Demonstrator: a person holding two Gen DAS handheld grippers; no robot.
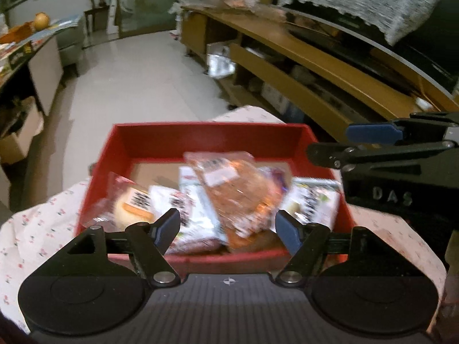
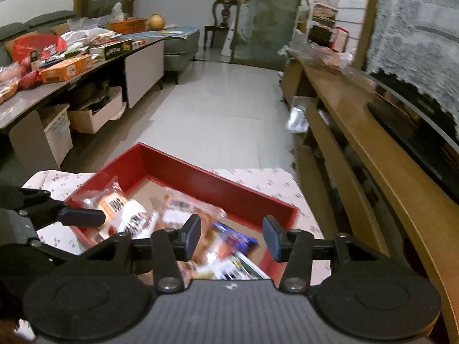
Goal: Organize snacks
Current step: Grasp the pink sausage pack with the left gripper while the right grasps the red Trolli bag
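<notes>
A red box (image 1: 206, 136) sits on a floral cloth (image 1: 34, 229) and holds several snack packets. An orange-brown packet (image 1: 238, 192) lies on top, with white packets (image 1: 312, 200) beside it. My left gripper (image 1: 228, 225) is open and empty above the box's near edge. My right gripper (image 2: 231, 236) is open and empty over the right part of the red box (image 2: 229, 189), above a blue packet (image 2: 239, 239). The right gripper also shows at the right of the left wrist view (image 1: 373, 140). The left gripper's finger (image 2: 80, 216) shows in the right wrist view.
A long wooden cabinet (image 2: 358, 132) runs along the right. A cluttered table (image 2: 66, 68) with boxes and bags stands at the left, with cardboard boxes (image 2: 91, 114) under it. A tiled floor (image 2: 218, 109) lies beyond, and a chair (image 2: 225, 17) stands at the back.
</notes>
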